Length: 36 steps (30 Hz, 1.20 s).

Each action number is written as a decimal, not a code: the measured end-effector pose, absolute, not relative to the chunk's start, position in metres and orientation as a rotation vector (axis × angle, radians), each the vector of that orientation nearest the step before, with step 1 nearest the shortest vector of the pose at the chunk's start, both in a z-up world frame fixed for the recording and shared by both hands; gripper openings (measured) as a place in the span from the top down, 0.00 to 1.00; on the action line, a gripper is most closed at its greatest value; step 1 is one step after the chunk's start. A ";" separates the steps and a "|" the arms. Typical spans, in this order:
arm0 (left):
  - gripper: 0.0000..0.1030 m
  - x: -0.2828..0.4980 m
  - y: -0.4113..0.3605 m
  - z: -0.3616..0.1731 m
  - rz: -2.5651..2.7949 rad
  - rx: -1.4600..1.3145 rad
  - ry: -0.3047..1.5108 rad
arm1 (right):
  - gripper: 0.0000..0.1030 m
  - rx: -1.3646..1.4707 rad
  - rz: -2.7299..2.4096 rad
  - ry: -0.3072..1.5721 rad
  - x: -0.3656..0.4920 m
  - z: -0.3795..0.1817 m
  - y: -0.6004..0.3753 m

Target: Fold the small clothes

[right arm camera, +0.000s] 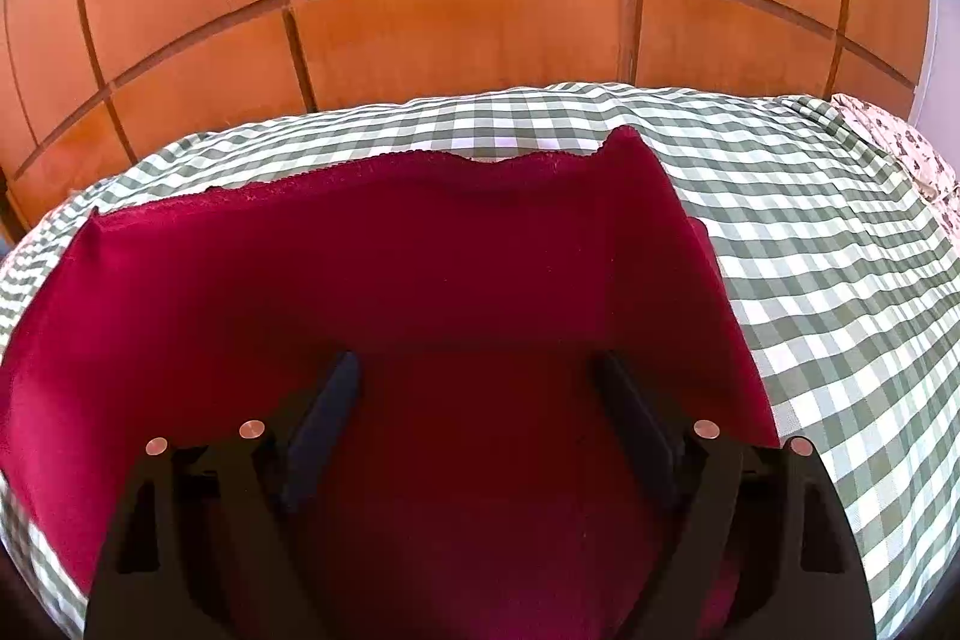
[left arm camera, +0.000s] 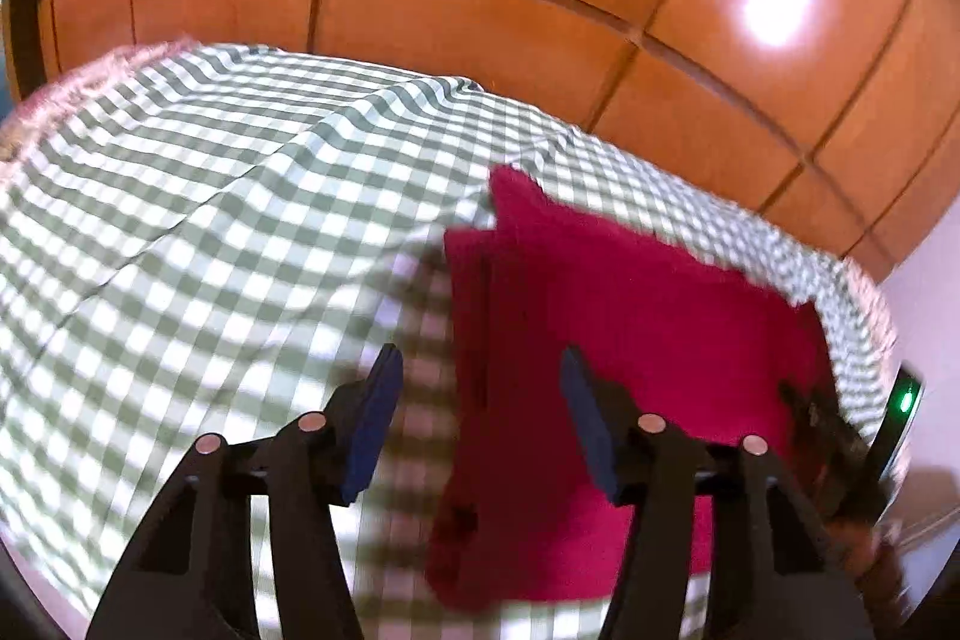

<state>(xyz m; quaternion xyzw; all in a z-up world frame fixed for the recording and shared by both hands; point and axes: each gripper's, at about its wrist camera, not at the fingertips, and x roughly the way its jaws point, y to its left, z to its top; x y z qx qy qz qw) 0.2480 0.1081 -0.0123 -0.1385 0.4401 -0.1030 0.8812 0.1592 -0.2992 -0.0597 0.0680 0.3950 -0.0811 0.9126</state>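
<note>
The red garment [right arm camera: 390,280] lies spread flat on the green-checked bedcover [right arm camera: 810,250], its scalloped far hem running parallel to the bed's far edge and stopping short of it. Seen from your right wrist, the garment's right edge slants from the raised far corner down toward your right gripper [right arm camera: 477,370]; checked cover lies bare to the right of that edge as far as a floral pillow [right arm camera: 912,154] at the bed's corner.

Your right gripper's fingers [right arm camera: 327,418] stand wide apart above the cloth, released, pressing nothing. Your left gripper [left arm camera: 480,364] hangs over the garment's [left arm camera: 630,310] left edge, fingers parted and gripping nothing: one finger over checked cover, the other over red cloth. This view is blurred.

In the left wrist view the bedcover [left arm camera: 180,220] lies bare to the left, creased but unobstructed. A wooden panelled wardrobe [right arm camera: 450,10] stands close behind the bed. No containers are visible.
</note>
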 end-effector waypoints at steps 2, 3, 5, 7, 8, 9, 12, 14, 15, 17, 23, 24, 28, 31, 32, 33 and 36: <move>0.49 0.267 0.110 -0.018 -0.231 -0.323 0.936 | 0.21 0.142 -0.166 0.810 0.158 -0.060 -0.299; 0.49 0.278 0.109 -0.023 -0.235 -0.342 0.953 | 0.21 0.142 -0.165 0.809 0.158 -0.059 -0.298; 0.49 0.297 0.105 -0.031 -0.261 -0.375 0.985 | 0.21 0.143 -0.166 0.807 0.157 -0.059 -0.297; 0.50 0.313 0.100 -0.041 -0.260 -0.401 1.009 | 0.20 0.143 -0.167 0.805 0.157 -0.059 -0.296; 0.61 0.320 0.096 -0.045 -0.275 -0.418 1.020 | 0.19 0.145 -0.166 0.804 0.157 -0.060 -0.296; 0.79 0.326 0.091 -0.048 -0.289 -0.429 1.029 | 0.19 0.145 -0.164 0.804 0.157 -0.060 -0.296; 0.94 0.336 0.072 -0.048 -0.263 -0.365 0.988 | 0.19 0.144 -0.165 0.803 0.157 -0.060 -0.295; 0.94 0.338 0.065 -0.055 -0.176 -0.295 0.983 | 0.19 0.147 -0.164 0.802 0.157 -0.060 -0.295; 0.94 0.342 0.065 -0.064 -0.158 -0.292 1.004 | 0.19 0.148 -0.162 0.801 0.158 -0.060 -0.294; 0.93 0.342 0.058 -0.078 -0.128 -0.259 0.994 | 0.18 0.148 -0.162 0.799 0.157 -0.060 -0.293; 0.82 0.314 0.034 -0.037 -0.036 -0.090 0.881 | 0.16 0.141 -0.152 0.839 0.163 -0.055 -0.293; 0.77 0.306 0.029 -0.029 -0.039 -0.051 0.840 | 0.16 0.122 -0.143 0.861 0.165 -0.051 -0.291; 0.73 0.296 0.002 -0.007 -0.135 0.024 0.753 | 0.16 0.057 -0.029 0.856 0.176 -0.019 -0.274; 0.71 0.307 -0.023 -0.015 -0.199 0.063 0.783 | 0.16 0.014 0.036 0.864 0.198 -0.007 -0.258; 0.71 0.312 -0.030 -0.020 -0.212 0.078 0.799 | 0.16 0.018 0.052 0.892 0.208 -0.010 -0.257; 0.71 0.315 -0.036 -0.027 -0.217 0.091 0.816 | 0.16 0.024 0.063 0.931 0.219 -0.015 -0.257; 0.69 0.331 -0.048 -0.057 -0.222 0.102 0.915 | 0.18 0.039 0.022 1.037 0.258 -0.038 -0.266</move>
